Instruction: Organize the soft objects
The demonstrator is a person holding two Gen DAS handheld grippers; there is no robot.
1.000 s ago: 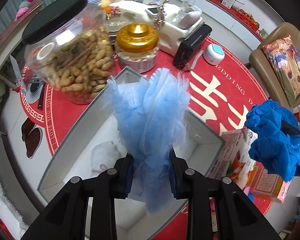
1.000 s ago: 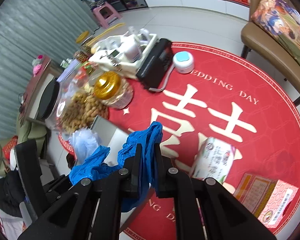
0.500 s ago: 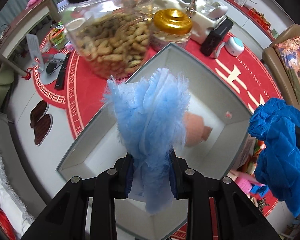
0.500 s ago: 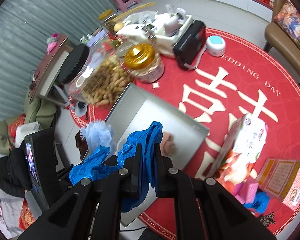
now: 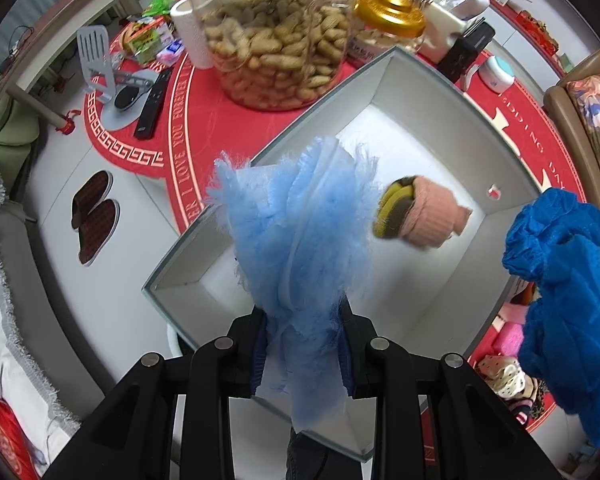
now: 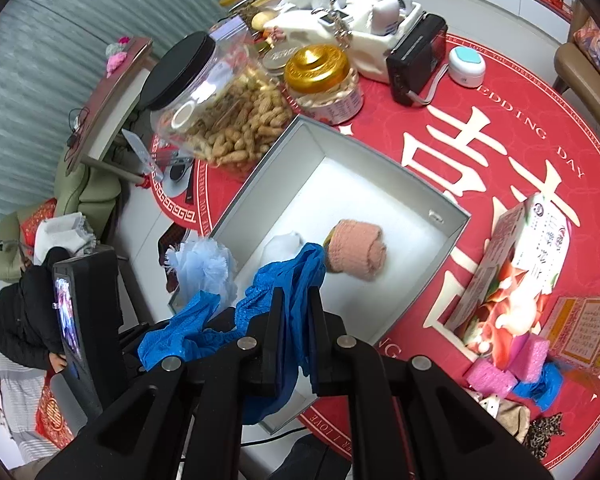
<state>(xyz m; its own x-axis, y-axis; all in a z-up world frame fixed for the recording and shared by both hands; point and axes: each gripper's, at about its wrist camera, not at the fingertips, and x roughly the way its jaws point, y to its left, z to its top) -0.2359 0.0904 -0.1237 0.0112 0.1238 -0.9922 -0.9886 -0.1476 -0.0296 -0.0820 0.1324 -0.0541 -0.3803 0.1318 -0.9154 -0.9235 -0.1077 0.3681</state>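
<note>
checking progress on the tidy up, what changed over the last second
Both tongs, the left tongs and the right tongs, have travelled over the white box, which now fills more of each view, its pink knitted roll now in sight. Nothing was let go: the left stays clamped on the light blue fluffy cloth, the right on the dark blue cloth. The peanut jar stays put.
</note>
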